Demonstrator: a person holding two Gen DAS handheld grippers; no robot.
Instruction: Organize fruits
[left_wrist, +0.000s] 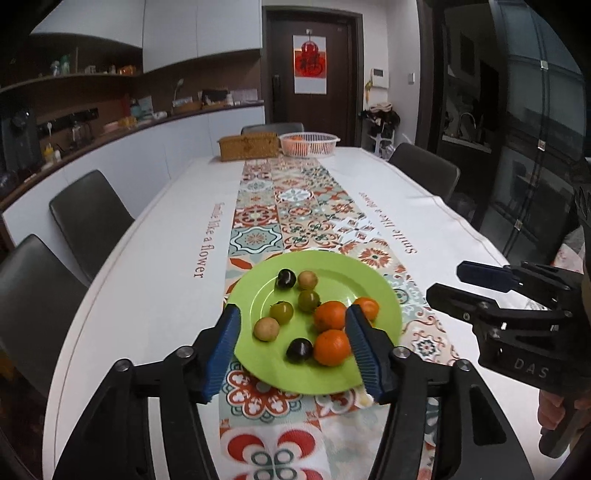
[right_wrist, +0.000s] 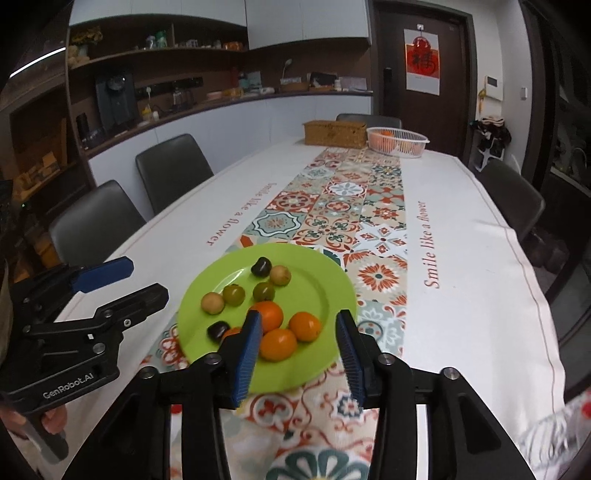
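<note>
A green plate (left_wrist: 332, 380) (right_wrist: 325, 273) lies on the patterned runner near the table's front edge. It holds several small fruits: oranges (left_wrist: 331, 347) (right_wrist: 277, 344), dark plums (left_wrist: 300, 350) (right_wrist: 261, 266), green fruits (left_wrist: 281, 312) (right_wrist: 233, 294) and tan ones (left_wrist: 266, 329) (right_wrist: 212, 302). My left gripper (left_wrist: 293, 325) is open and empty above the plate's near side. My right gripper (right_wrist: 299, 332) is open and empty, its fingers either side of the oranges. Each gripper shows in the other's view, the right (left_wrist: 448, 284) and the left (right_wrist: 147, 278).
A white basket (left_wrist: 308, 142) (right_wrist: 397, 141) holding oranges and a wicker box (left_wrist: 248, 146) (right_wrist: 334, 133) stand at the table's far end. Dark chairs (left_wrist: 90, 218) (right_wrist: 171, 171) line both long sides. A counter runs along the left wall.
</note>
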